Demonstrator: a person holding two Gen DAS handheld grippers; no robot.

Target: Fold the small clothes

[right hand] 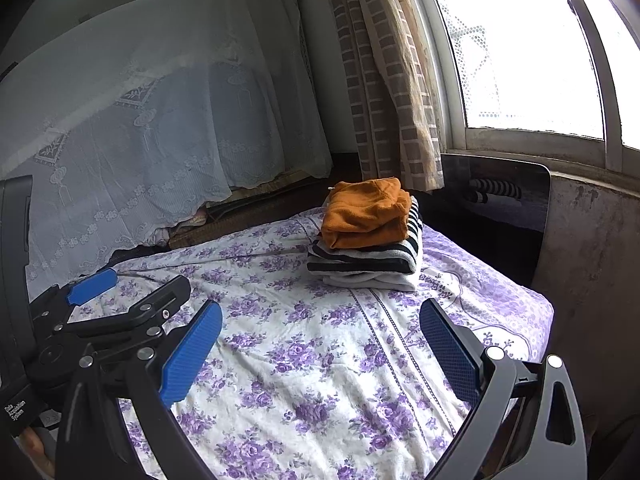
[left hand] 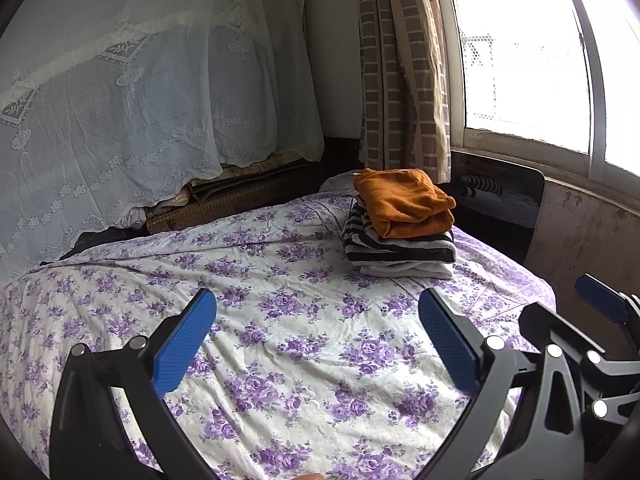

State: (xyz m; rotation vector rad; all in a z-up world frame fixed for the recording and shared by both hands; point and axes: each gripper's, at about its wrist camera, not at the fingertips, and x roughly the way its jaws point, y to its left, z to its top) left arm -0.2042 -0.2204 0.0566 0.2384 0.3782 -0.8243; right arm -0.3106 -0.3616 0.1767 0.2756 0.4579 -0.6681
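Left wrist view: the left gripper (left hand: pixel 316 336) hangs over the floral bedsheet (left hand: pixel 280 360), blue fingers spread wide, nothing between them. Beside it, the right gripper (right hand: pixel 320 340) is just as wide apart and empty. Near the bed's far corner by the checked curtain (right hand: pixel 380 80), an orange garment (right hand: pixel 366 214) sits folded atop striped clothes (right hand: pixel 368 260).
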